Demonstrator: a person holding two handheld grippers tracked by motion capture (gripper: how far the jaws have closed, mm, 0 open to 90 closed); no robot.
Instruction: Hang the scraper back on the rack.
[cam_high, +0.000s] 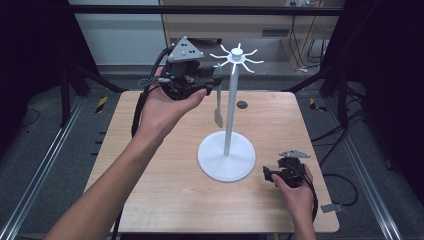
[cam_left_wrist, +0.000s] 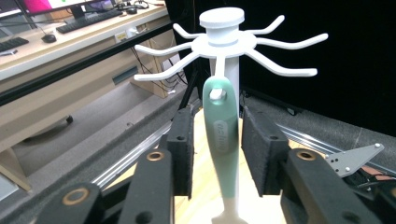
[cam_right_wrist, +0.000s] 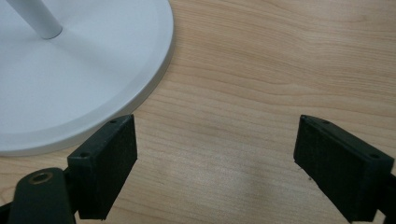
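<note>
Above table (cam_high: 165, 200), spatula (cam_left_wrist: 221, 140) between left gripper (cam_left_wrist: 217, 140) pads

We hold a black tool (cam_high: 210, 76) in our left hand (cam_high: 165, 107) and another (cam_high: 268, 174) in our right hand (cam_high: 295, 192), each topped by a grey three-cornered plate with screws, trailing black cable; brass-ringed pivots, flat black pads (cam_left_wrist: 181, 142). Our forearms are bare.

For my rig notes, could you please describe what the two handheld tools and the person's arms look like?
Both are black two-jaw tools with flat rectangular pads: the left tool carries a grey three-cornered plate with dark dots, as does the right tool. Black cables trail from each. The forearms are bare, with no sleeves.
</note>
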